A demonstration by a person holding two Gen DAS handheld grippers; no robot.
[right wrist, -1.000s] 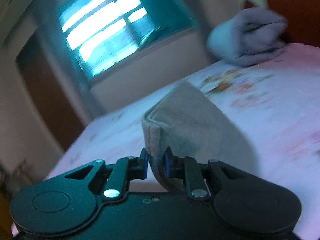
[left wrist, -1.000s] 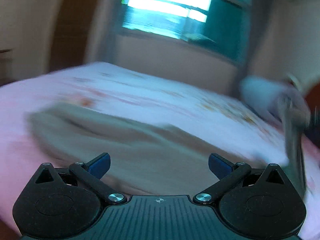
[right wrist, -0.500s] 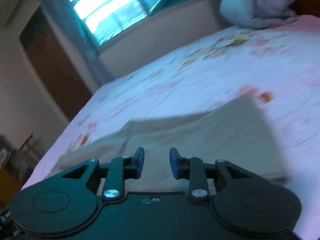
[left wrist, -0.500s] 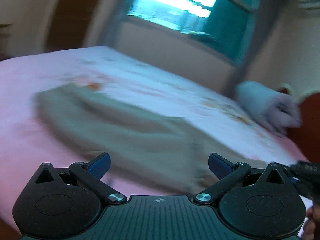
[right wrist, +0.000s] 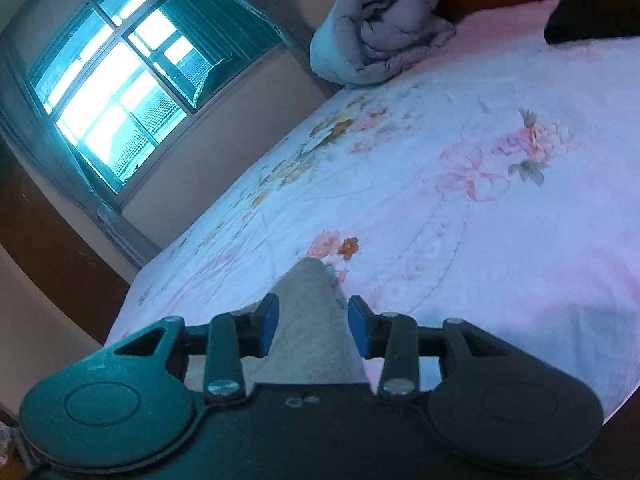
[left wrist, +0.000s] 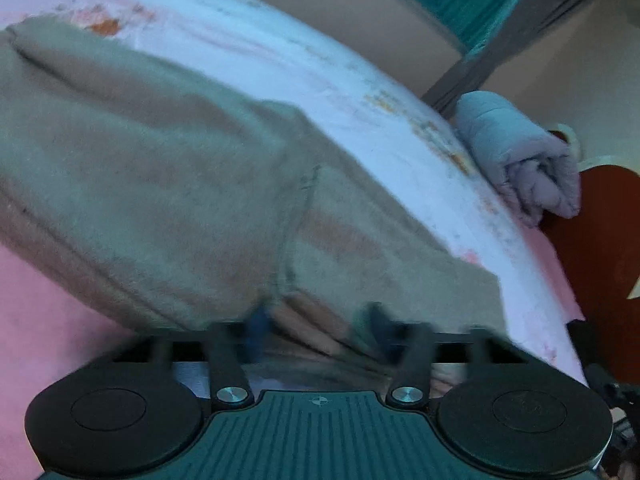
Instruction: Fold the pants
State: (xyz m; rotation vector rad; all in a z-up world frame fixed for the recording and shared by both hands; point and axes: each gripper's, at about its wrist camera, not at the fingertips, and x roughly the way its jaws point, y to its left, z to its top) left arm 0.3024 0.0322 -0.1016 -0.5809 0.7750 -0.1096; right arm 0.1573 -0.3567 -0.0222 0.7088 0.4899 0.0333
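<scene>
The soft khaki cloth pants (left wrist: 168, 168) stretched leftward across the floral pink bedsheet (right wrist: 460, 152); the left gripper (left wrist: 316, 320), unclenched, straddled their near edge, the right gripper (right wrist: 314, 326), likewise released, a corner.

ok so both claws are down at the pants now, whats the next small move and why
Probably close the right claw: its blue fingers stand apart on either side of a raised corner of the beige fleece pants, not yet pinching it. The left claw is blurred against the pants' near edge on the pink floral bedsheet, so its grip is unclear.
</scene>
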